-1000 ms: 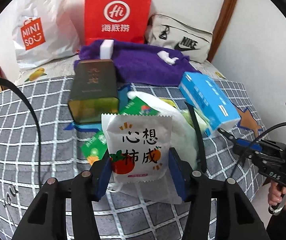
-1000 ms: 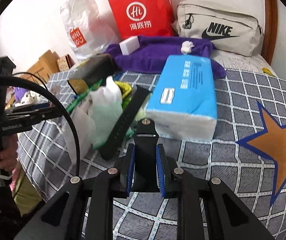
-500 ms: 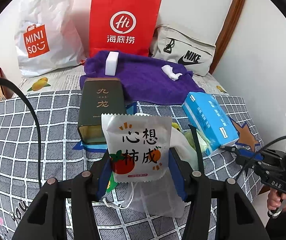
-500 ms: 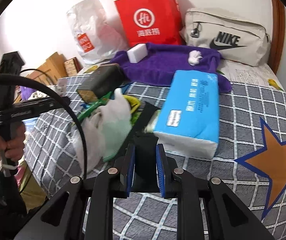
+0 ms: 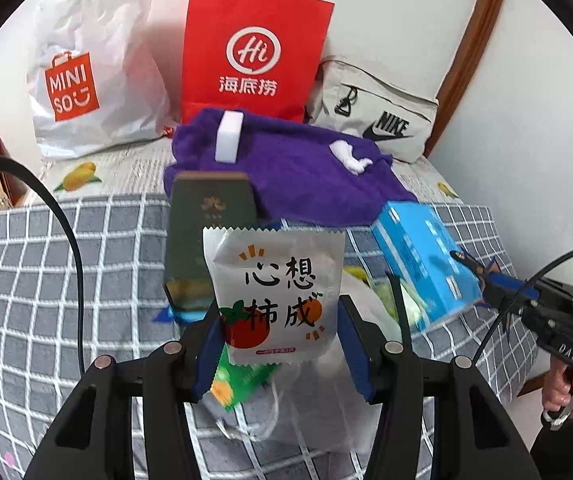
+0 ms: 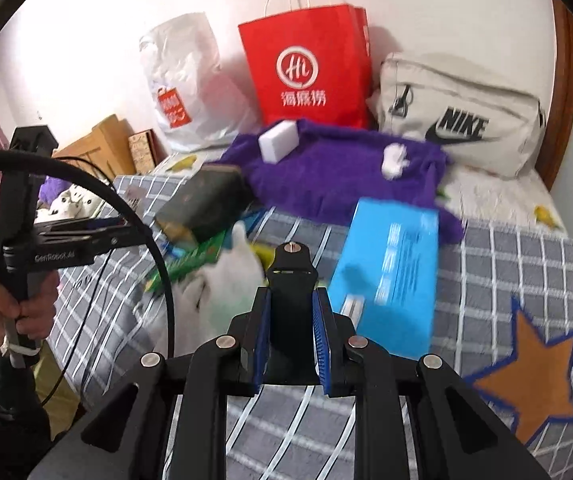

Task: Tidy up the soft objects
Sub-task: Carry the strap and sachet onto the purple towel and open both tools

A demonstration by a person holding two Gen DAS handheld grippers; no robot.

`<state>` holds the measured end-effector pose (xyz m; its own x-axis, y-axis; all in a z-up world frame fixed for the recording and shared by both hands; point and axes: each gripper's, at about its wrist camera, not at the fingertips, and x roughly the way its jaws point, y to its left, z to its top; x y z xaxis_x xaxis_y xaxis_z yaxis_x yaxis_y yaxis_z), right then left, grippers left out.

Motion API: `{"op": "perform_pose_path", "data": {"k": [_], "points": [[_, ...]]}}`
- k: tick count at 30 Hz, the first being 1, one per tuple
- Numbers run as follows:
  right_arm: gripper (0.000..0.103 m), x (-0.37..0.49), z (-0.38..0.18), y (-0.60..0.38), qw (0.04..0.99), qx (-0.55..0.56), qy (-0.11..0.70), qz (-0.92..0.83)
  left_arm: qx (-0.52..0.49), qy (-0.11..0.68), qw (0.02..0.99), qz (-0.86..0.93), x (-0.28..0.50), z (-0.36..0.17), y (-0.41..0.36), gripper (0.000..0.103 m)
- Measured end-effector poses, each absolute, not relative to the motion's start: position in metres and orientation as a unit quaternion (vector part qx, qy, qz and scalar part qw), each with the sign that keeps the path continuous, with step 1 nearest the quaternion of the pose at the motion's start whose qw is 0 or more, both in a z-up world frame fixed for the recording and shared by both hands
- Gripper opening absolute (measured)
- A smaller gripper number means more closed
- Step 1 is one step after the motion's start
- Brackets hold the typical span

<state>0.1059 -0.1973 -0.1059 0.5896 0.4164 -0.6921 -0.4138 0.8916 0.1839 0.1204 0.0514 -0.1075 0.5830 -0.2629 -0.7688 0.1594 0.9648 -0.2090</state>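
Above the grey checked bed cover (image 5: 46, 280), the left tool (image 5: 280, 336) has its two blue pads closed on a white snack packet (image 5: 276, 292) with a tomato picture, and the packet stands upright between them. The right tool (image 6: 291, 332) is closed to a narrow gap around a black strap piece (image 6: 291, 276). Just beside it lies a blue tissue pack (image 6: 390, 280), near a purple towel (image 6: 338, 172) and a dark green box (image 5: 208, 224).
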Motion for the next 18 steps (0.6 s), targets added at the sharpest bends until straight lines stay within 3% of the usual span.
{"op": "perform_pose_path", "data": {"k": [18], "points": [[0.021, 0.215, -0.075, -0.196, 0.915, -0.002, 0.356, 0.191, -0.043, 0.441, 0.891, -0.096, 0.220, -0.086, 0.060, 0.051]]}}
